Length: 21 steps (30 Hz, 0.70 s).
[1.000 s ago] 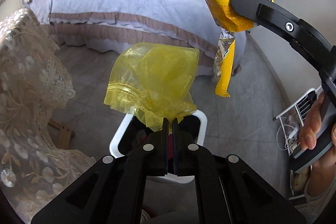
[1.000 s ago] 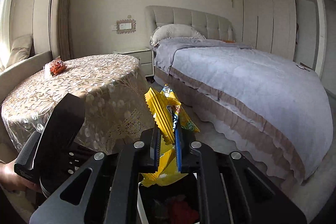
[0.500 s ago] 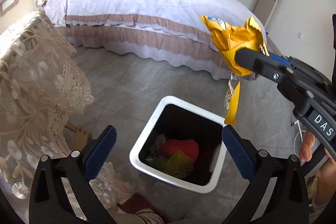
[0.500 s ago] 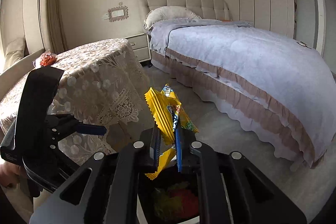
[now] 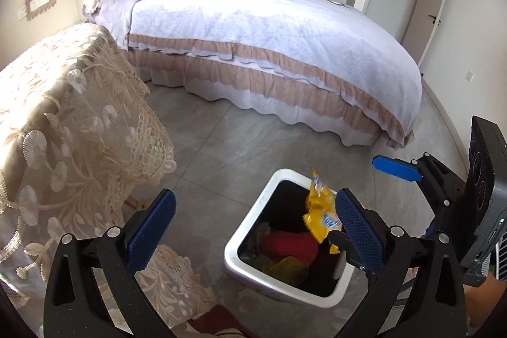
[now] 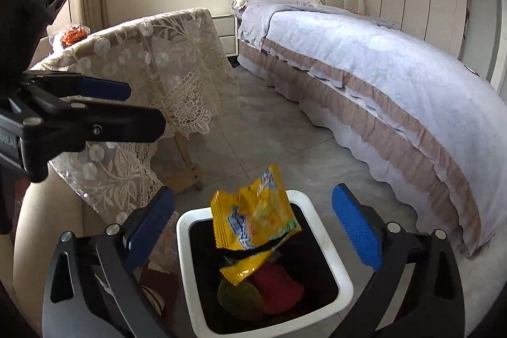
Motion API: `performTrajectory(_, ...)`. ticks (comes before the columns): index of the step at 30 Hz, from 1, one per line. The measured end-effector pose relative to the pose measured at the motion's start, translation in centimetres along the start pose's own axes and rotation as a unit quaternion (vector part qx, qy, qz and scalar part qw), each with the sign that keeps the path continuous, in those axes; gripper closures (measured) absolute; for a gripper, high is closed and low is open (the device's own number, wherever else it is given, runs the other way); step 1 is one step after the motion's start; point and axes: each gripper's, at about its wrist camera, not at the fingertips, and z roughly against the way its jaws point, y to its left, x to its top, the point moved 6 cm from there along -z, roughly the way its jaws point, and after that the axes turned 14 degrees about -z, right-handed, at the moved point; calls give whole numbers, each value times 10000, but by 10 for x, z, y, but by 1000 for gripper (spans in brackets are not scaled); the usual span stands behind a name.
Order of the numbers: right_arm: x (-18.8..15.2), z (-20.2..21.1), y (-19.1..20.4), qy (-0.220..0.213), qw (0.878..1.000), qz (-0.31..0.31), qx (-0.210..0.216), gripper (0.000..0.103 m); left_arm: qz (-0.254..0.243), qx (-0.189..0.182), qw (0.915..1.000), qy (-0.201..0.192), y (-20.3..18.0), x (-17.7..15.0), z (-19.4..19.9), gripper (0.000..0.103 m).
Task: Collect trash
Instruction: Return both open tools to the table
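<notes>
Right wrist view: one yellow snack wrapper is seen loose just above the one white bin, between the spread, empty jaws of the right gripper. The left gripper is likewise spread and empty. Inside the bin, one red item and one yellowish bag are counted. One orange-red item beyond the bin, on the lace-covered table, is judged possibly left.

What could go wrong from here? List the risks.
1. The yellow snack wrapper is loose in the air above the white bin, both grippers open; it sits toward the bin's far rim and could flutter onto the floor.
2. The bin already holds a red item and a yellow bag, so light trash may rest high and slide out.
3. The lace tablecloth hangs close to the left gripper and could snag.
</notes>
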Motion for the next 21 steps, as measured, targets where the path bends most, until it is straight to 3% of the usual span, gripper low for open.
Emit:
performTrajectory(4, 9, 3, -3, -30, 10000, -55, 35, 4, -37, 46, 9999, -146, 1, 6, 13, 5)
performTrajectory(10, 49, 30, 15, -537, 9981, 106, 278, 4, 10, 195, 9985, -506, 13, 17, 50, 5)
performTrajectory(21, 111, 63, 108, -1690, 9780, 960, 762, 4, 550, 1289, 9859, -911, 103, -3, 144, 5)
